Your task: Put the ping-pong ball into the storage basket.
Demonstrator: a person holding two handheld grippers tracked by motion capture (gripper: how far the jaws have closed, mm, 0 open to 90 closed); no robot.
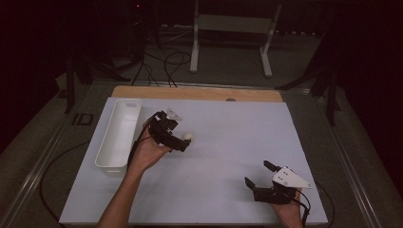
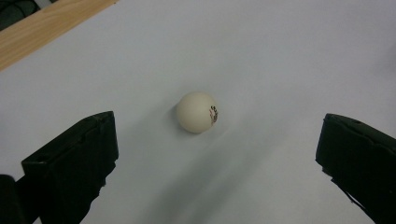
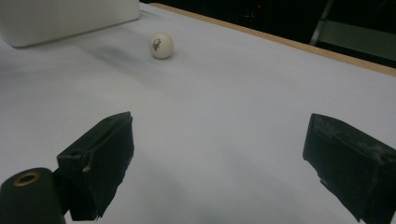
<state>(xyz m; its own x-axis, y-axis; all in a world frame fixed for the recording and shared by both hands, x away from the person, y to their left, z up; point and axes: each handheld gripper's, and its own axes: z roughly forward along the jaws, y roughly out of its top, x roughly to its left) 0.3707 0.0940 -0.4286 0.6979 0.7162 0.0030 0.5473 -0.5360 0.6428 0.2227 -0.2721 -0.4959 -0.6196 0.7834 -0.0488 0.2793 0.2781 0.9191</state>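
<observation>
Your left tool point(image 1: 186, 142) sits just short of the ball point(image 1: 188, 137), its jaws spread wide apart — in the left gripper view the ball point(image 2: 198, 112) lies on the bare white sheet ahead of the tips and roughly centred between them, touching neither. That centring looks deliberate: with the gap this generous, you can slide forward and have the ball land between the jaws without nudging it, which matters because a light round ball will likely roll off at the first glancing touch.

The tray point(image 1: 119, 133) lies lengthwise beside your left hand point(image 1: 147, 152), near the sheet's left edge — probably where the ball is meant to go, so a short carry once you have it.

Your right tool point(image 1: 259, 176) rests low at the near right of the desk point(image 1: 228, 156), well apart from the ball, jaws also apart and holding nothing. It seems parked to keep out of the left arm's way; from it the ball point(image 3: 161, 45) shows far off, in front of the tray's wall point(image 3: 65, 18).
</observation>
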